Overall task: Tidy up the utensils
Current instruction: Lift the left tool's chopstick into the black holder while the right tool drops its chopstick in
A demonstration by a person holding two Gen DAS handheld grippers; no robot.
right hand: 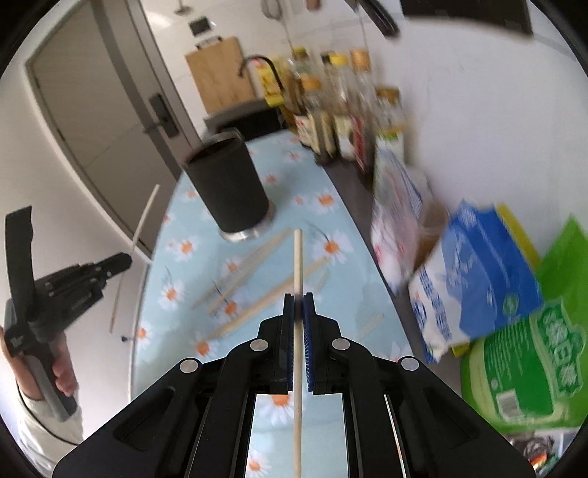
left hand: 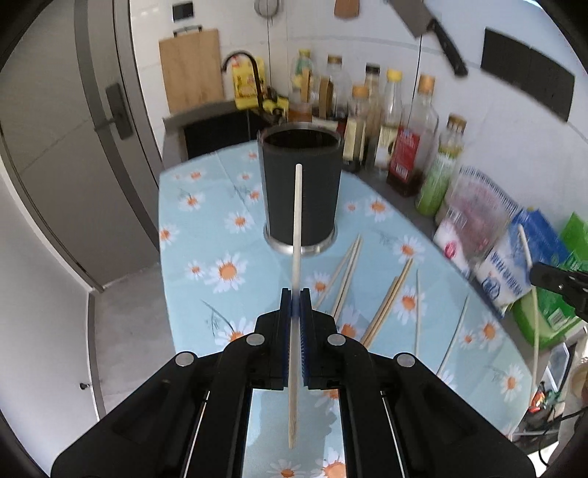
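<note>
My left gripper [left hand: 295,294] is shut on a pale wooden chopstick [left hand: 297,220] that points up toward the dark cylindrical utensil holder [left hand: 299,191]. The holder stands upright on the daisy-print cloth [left hand: 205,235] and looks empty from here. My right gripper [right hand: 298,298] is shut on another chopstick [right hand: 297,264], held above the cloth to the right of the holder [right hand: 229,187]. Several loose chopsticks [left hand: 345,275] lie on the cloth in front of the holder, also in the right wrist view [right hand: 257,279]. The left gripper [right hand: 110,263] shows at the left, the right gripper [left hand: 551,275] at the right.
Bottles of sauce and oil [left hand: 400,121] line the back wall. Bags and a green package [right hand: 514,353] crowd the right side. A sink with a dark faucet [left hand: 242,62] and a cutting board [left hand: 191,70] sit behind. A cleaver [left hand: 426,25] hangs on the wall. A door [left hand: 55,147] is at left.
</note>
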